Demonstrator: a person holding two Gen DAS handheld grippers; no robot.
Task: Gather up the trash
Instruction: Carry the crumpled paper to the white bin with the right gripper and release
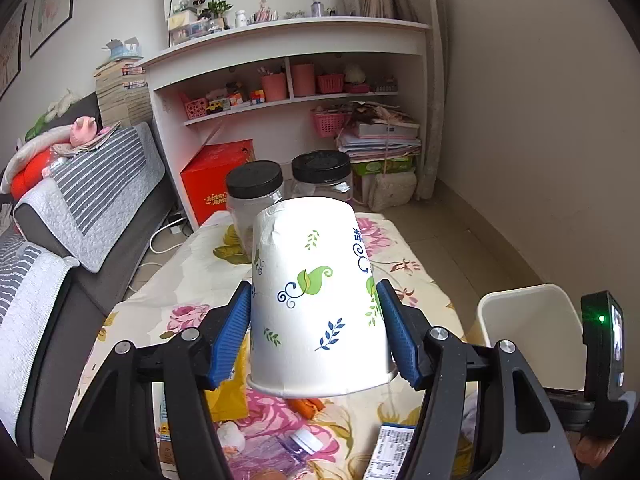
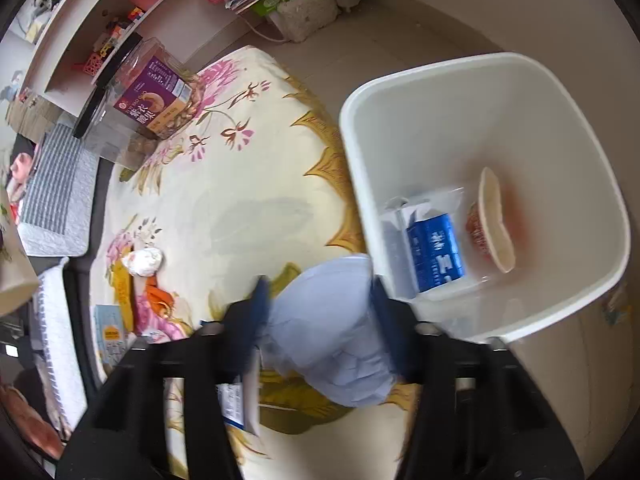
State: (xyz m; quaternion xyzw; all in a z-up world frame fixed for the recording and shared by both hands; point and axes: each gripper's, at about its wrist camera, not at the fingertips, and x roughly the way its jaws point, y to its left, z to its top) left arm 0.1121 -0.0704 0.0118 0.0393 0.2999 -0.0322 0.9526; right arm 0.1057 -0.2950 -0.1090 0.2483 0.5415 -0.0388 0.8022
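Floral cloth, crumpled blue wad

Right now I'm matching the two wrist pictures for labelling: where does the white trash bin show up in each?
Left wrist view: the white trash bin sits at the lower right edge, beside the table, behind the right finger of the left gripper.
Right wrist view: it fills the right half, open top toward the camera, with trash inside.
Shared landmark: the floral tablecloth.
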